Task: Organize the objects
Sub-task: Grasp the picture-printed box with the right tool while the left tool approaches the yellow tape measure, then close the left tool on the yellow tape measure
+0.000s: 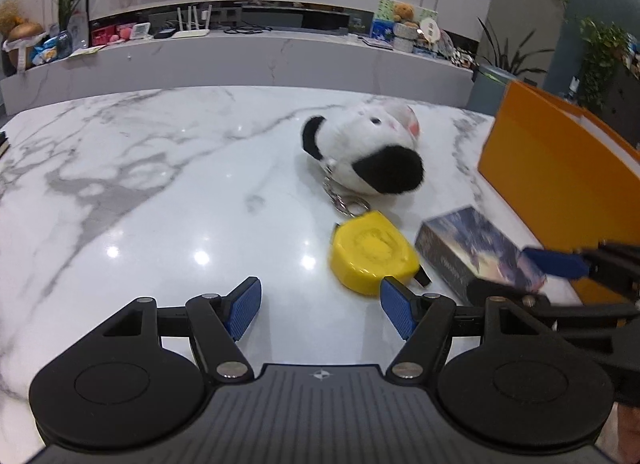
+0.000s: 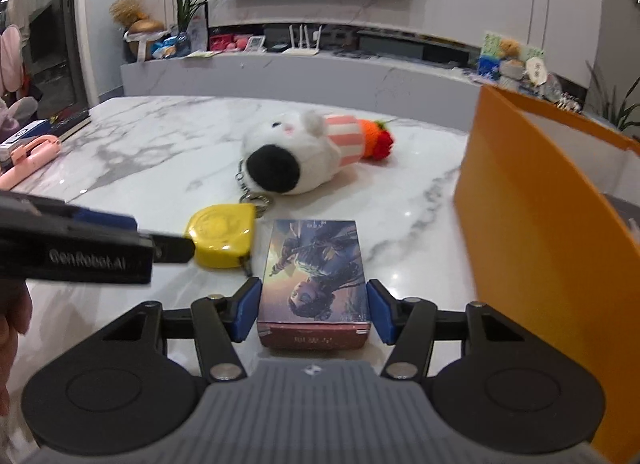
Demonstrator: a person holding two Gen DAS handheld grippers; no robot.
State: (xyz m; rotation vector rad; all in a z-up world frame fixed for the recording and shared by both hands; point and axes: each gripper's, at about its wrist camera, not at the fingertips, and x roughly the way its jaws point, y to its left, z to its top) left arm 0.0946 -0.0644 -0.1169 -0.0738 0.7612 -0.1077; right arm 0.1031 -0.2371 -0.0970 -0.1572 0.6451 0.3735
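Right gripper [image 2: 312, 314] fingers clamp the card box [image 2: 314, 276] on the bench [image 2: 140, 152]
Left gripper [image 1: 320, 314] fingers gape empty beside the yellow tape measure [image 1: 370, 254]

Two handheld grippers of one build: the left gripper [image 1: 320, 310] and right gripper [image 2: 313, 312] each show a ribbed grey body at the bottom centre of the frame, stamped with a small white emblem, flanked by round black discs. Black linkage arms — pinned with silver screws — carry blue textured pads [image 1: 244, 310]. White "GenRobot.AI" lettering runs along a black side at mid-left.
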